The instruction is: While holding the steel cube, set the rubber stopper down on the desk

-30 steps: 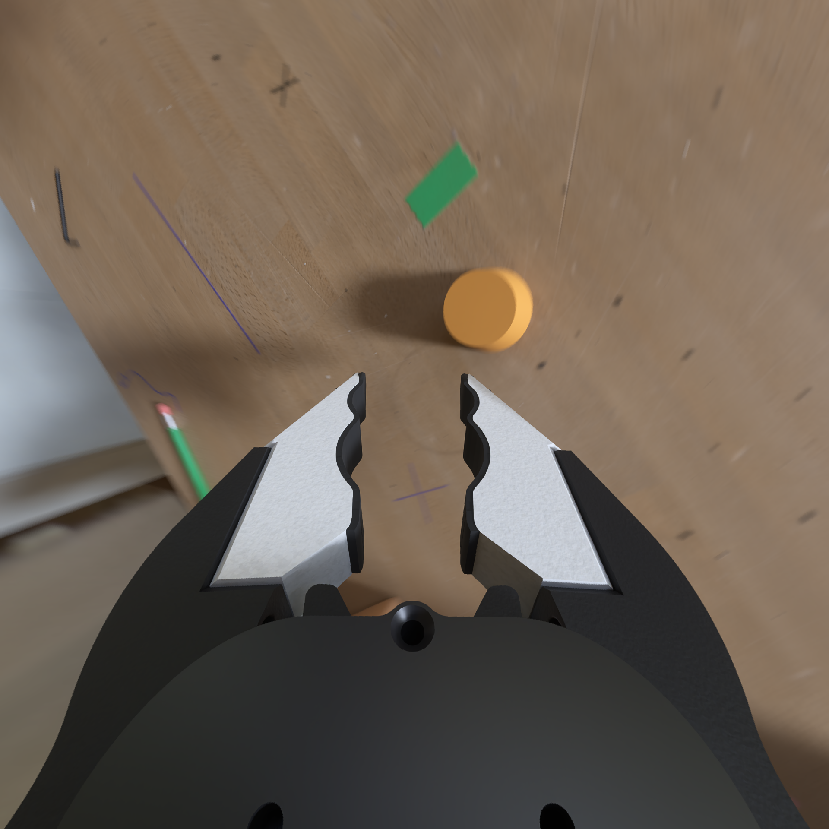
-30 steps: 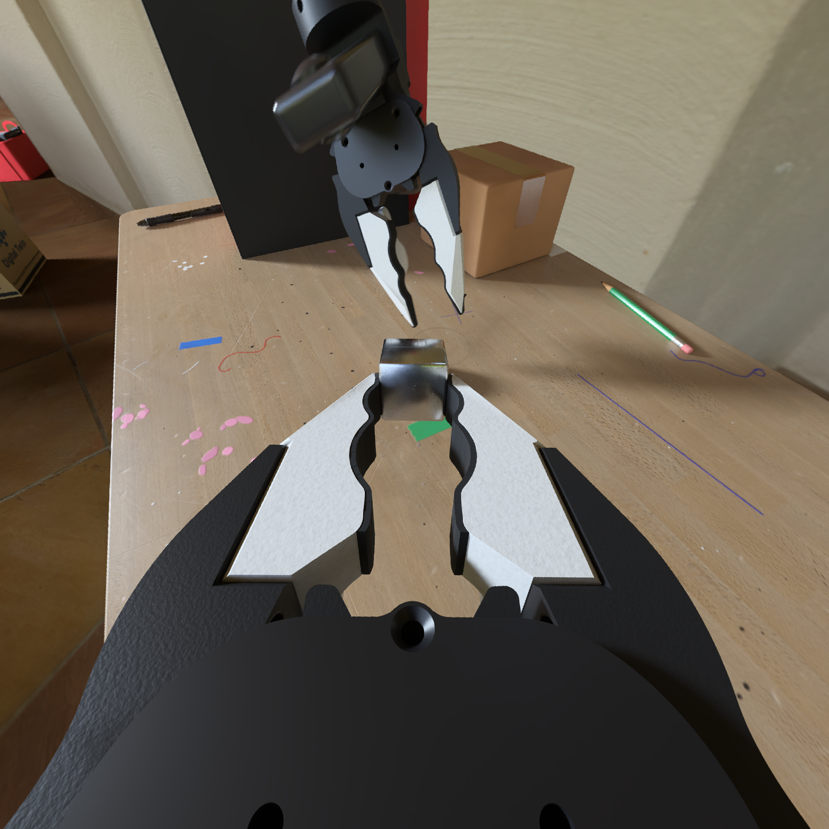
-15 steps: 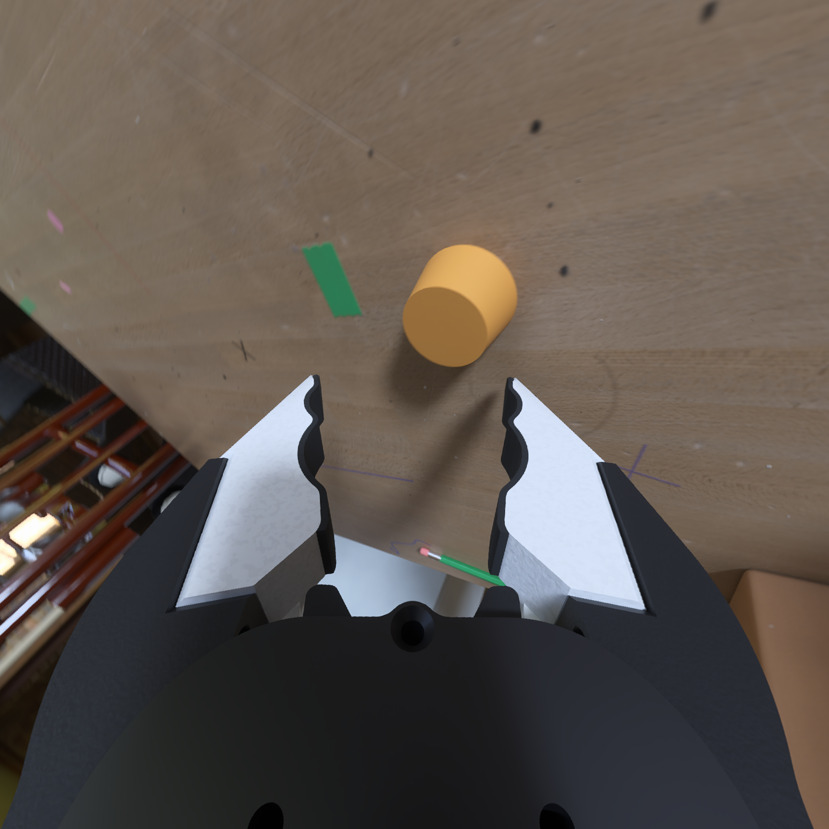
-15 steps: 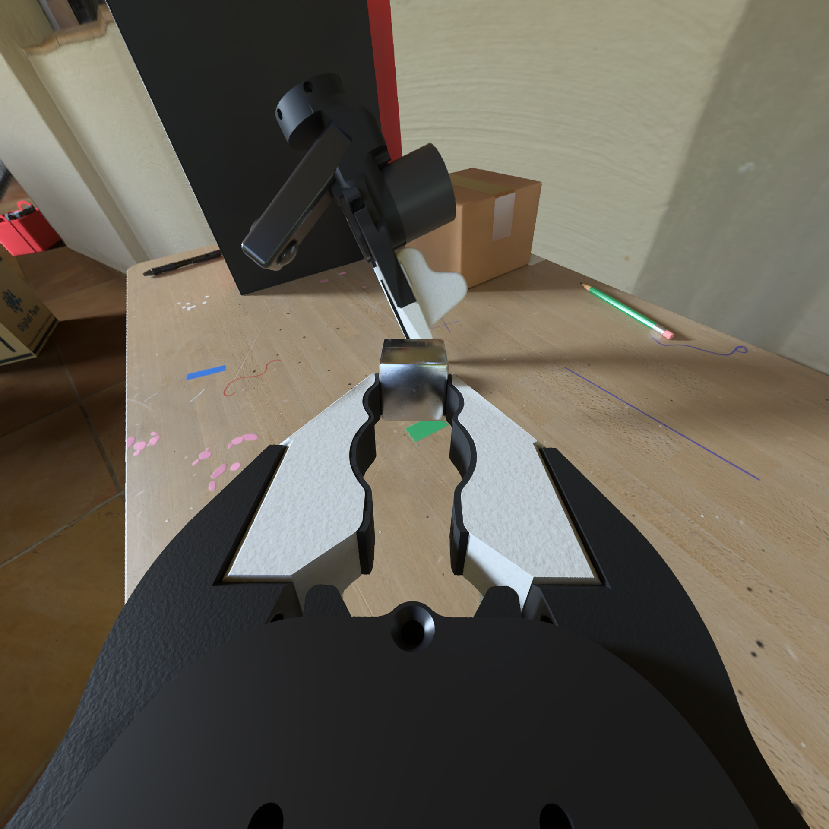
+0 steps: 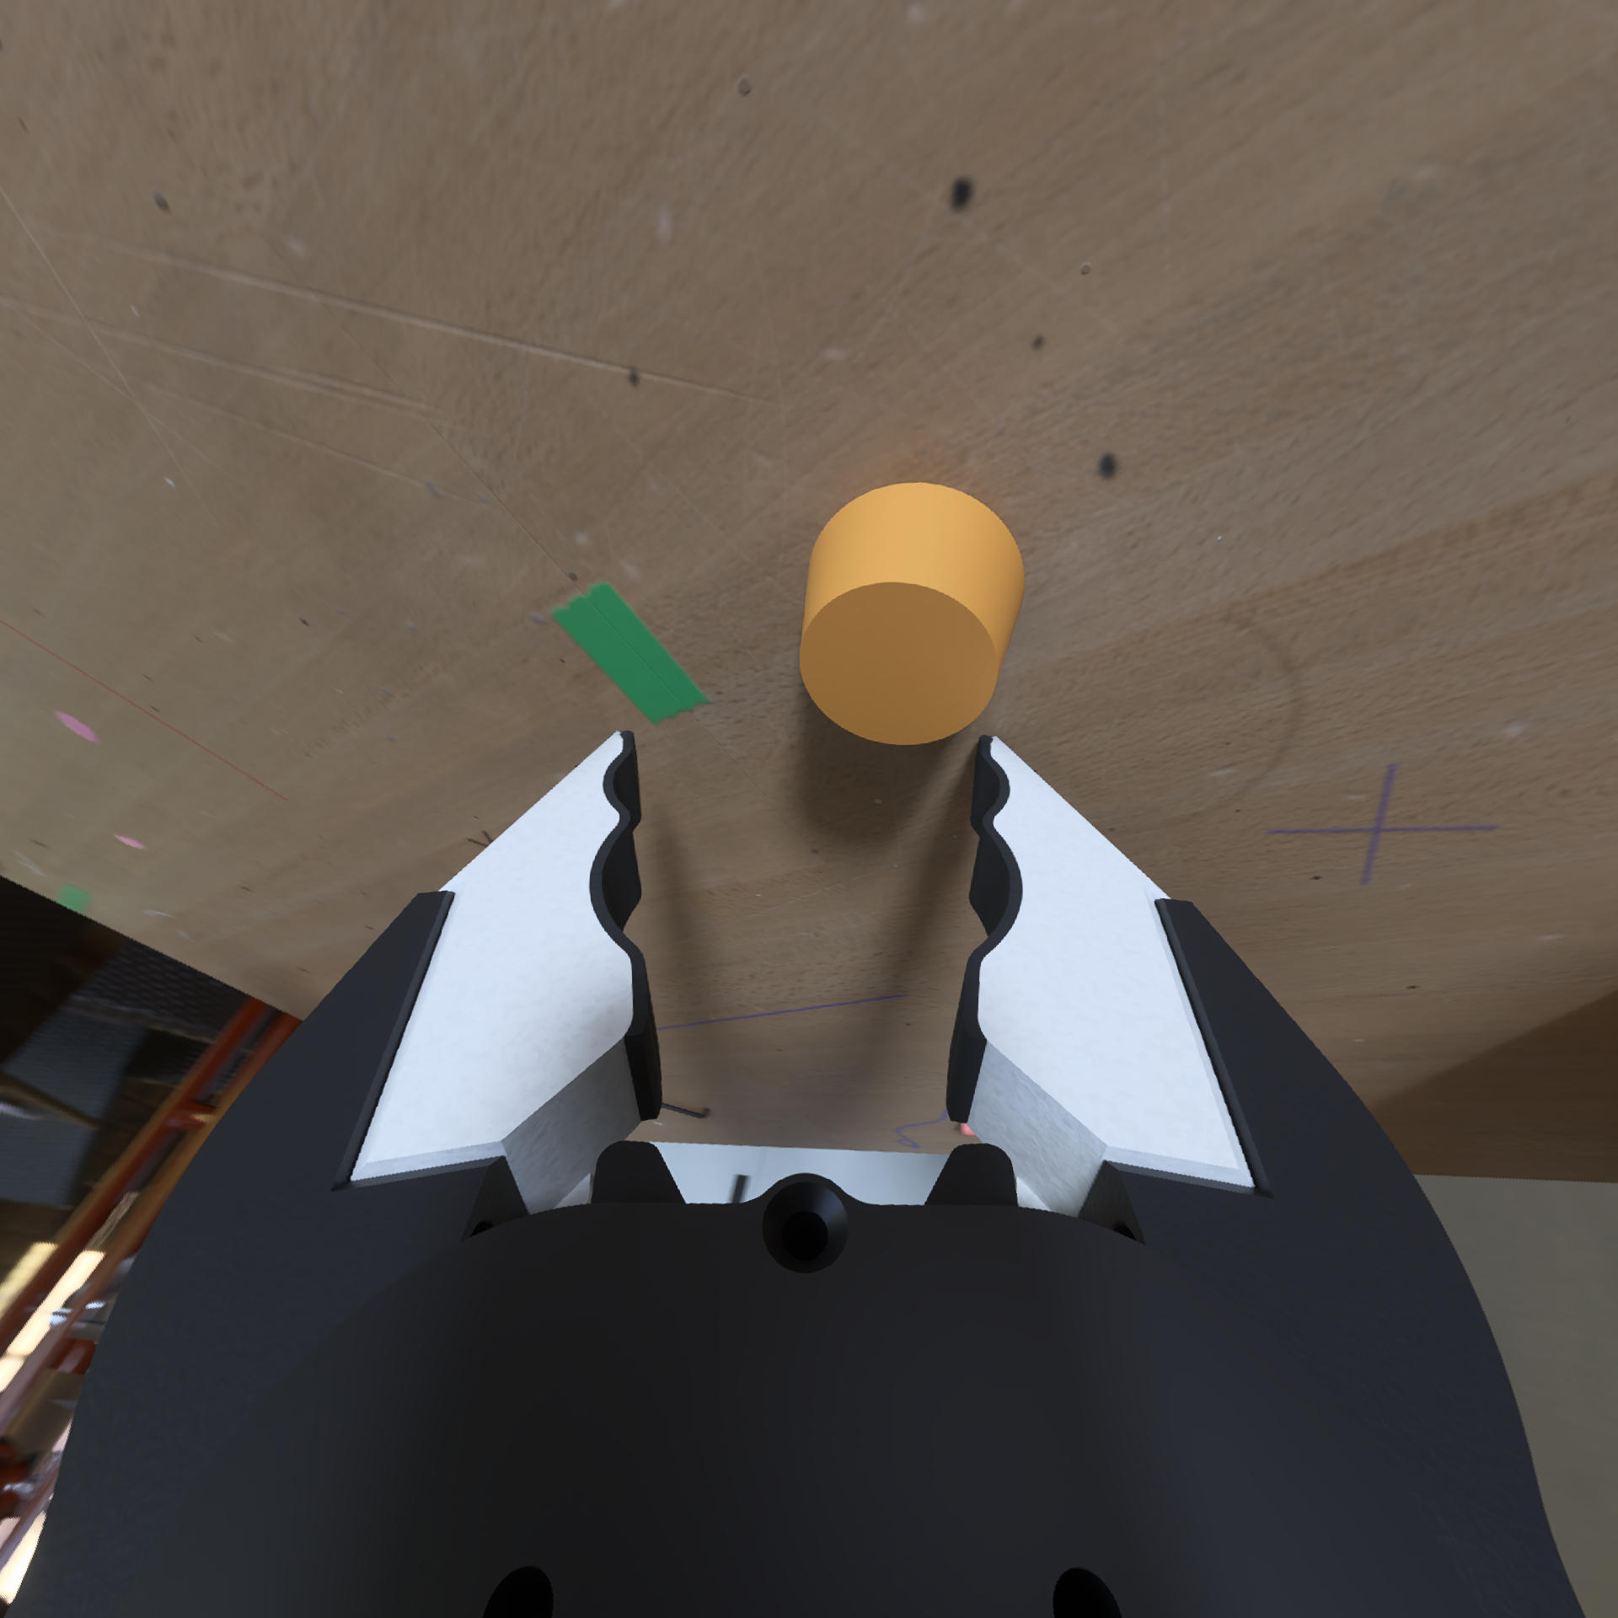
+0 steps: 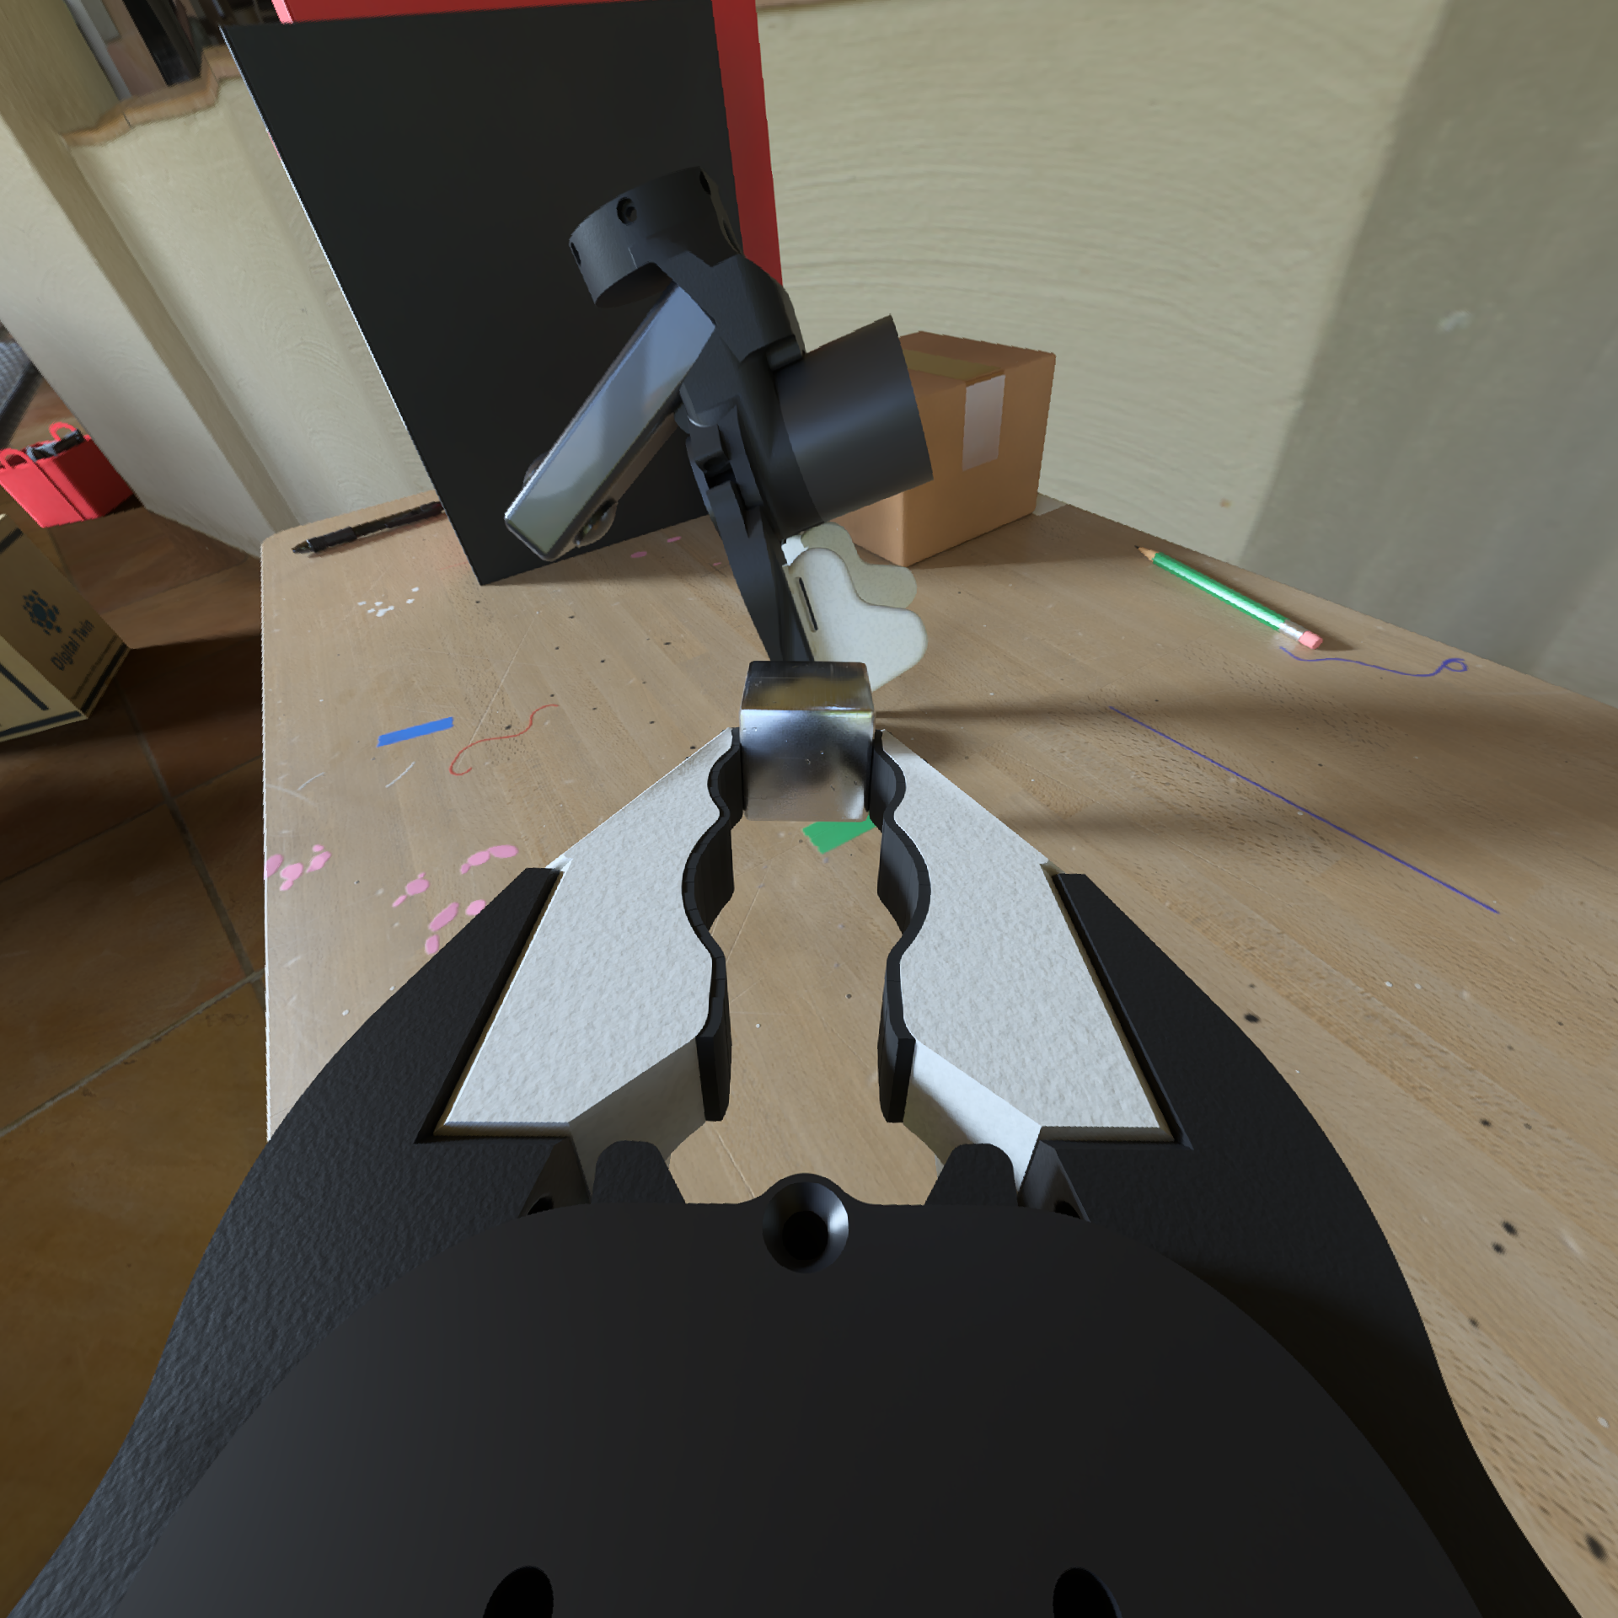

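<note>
The orange rubber stopper (image 5: 911, 613) stands on the wooden desk (image 5: 1138, 263), just beyond my left gripper (image 5: 805, 744). The left gripper is open and empty, its jaws wide apart, pointing down at the desk; the stopper lies slightly right of the gap. My right gripper (image 6: 805, 744) is shut on the shiny steel cube (image 6: 805, 744) and holds it at the fingertips above the desk (image 6: 1138, 963). The left gripper's body (image 6: 744, 420) shows in the right wrist view behind the cube. The stopper is hidden there.
A green tape strip (image 5: 629, 652) lies left of the stopper. A black panel (image 6: 490, 263), a cardboard box (image 6: 972, 438), a green pencil (image 6: 1226, 595) and a black pen (image 6: 368, 530) sit at the desk's back. The desk's left edge (image 6: 263, 788) drops to the floor.
The left gripper has swung around over the stopper, opened wider and come closer to it. The right gripper keeps the cube and has shifted slightly.
</note>
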